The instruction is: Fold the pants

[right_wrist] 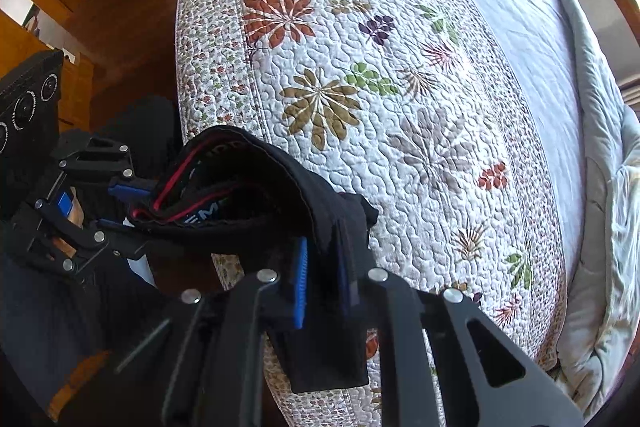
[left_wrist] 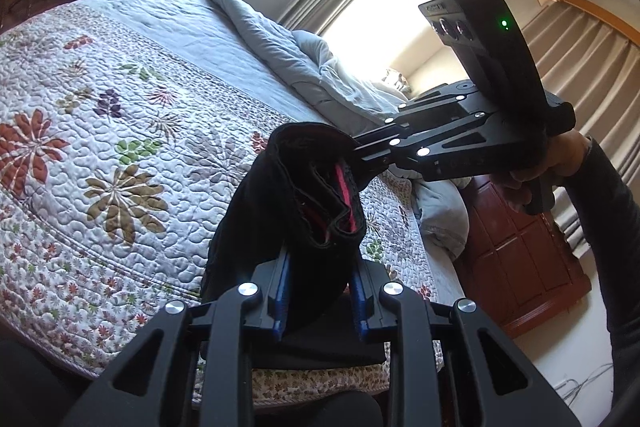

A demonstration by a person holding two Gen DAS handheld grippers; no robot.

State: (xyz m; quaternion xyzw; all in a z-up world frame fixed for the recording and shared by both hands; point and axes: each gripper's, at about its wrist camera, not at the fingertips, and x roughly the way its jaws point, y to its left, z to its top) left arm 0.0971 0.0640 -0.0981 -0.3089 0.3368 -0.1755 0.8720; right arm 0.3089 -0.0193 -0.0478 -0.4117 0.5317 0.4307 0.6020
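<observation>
The black pants (left_wrist: 288, 195) with a red-striped waistband hang in the air above the bed, held at the waistband between both grippers. My left gripper (left_wrist: 320, 291) is shut on one end of the waistband between its blue pads. My right gripper (right_wrist: 324, 283) is shut on the other end of the pants (right_wrist: 256, 195). In the left wrist view the right gripper (left_wrist: 360, 155) grips the far side of the waistband. In the right wrist view the left gripper (right_wrist: 128, 203) holds the left end. The legs hang below, mostly hidden.
A floral quilted bedspread (right_wrist: 360, 67) covers the bed. A grey duvet (left_wrist: 280, 39) is bunched along its far side. A dark red wooden cabinet (left_wrist: 516, 251) stands beside the bed, with curtains (left_wrist: 592, 75) behind. The wooden floor (right_wrist: 120, 27) lies left of the bed.
</observation>
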